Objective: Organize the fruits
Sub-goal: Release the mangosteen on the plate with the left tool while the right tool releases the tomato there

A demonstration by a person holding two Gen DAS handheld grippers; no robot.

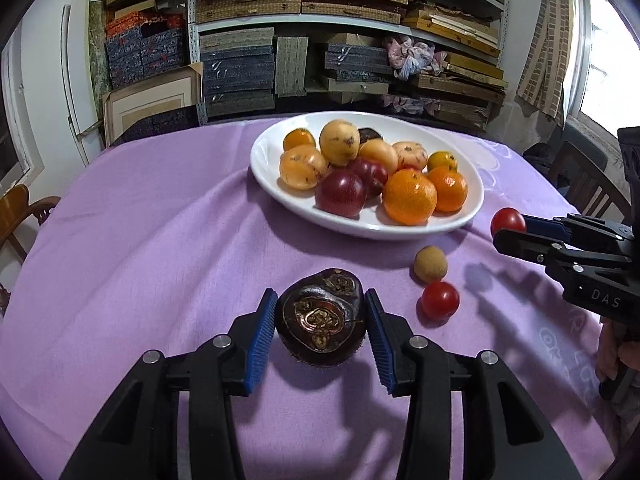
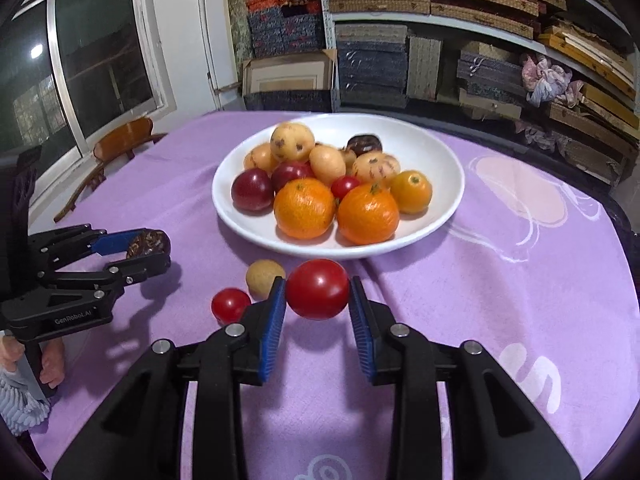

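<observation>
Two grippers: each clamps one fruit, both lifted clear of the purple cloth (image 1: 140,216), which shows shadows beneath them.
Left gripper (image 1: 321,322): blue pads pressed on either side of a dark brown fruit (image 1: 320,316), scarred with tan swirls; jaws narrow around it.
Right gripper (image 2: 317,300): pads closed on a red tomato (image 2: 318,289), jaws narrow; in the left wrist view it comes in from the cloth's right edge with the tomato at its tip.
Dark fruit's place: held above the near middle of the cloth, in front of the plate (image 1: 272,148), well short of its rim.
Tomato's place: held just off the plate's near rim, slightly to its right in the left wrist view.
Loose on cloth: a small tan fruit (image 1: 430,264) and a second tomato (image 1: 439,300), just beside each other, lying between the two grippers and near the plate's front rim.
Plate: white, oval, toward the cloth's far edge; piled with two oranges (image 2: 304,208), dark red plums (image 2: 252,189), speckled yellow fruits (image 2: 292,142), a small tomato and a dark fruit at the back.
In the way: the pile fills most of the plate; bare white shows along the front and right rim.
Around: shelves (image 1: 352,28) of stacked boxes behind the table, a wooden chair (image 2: 124,140) at the left edge, a hand (image 2: 50,364) on the left gripper's handle.
</observation>
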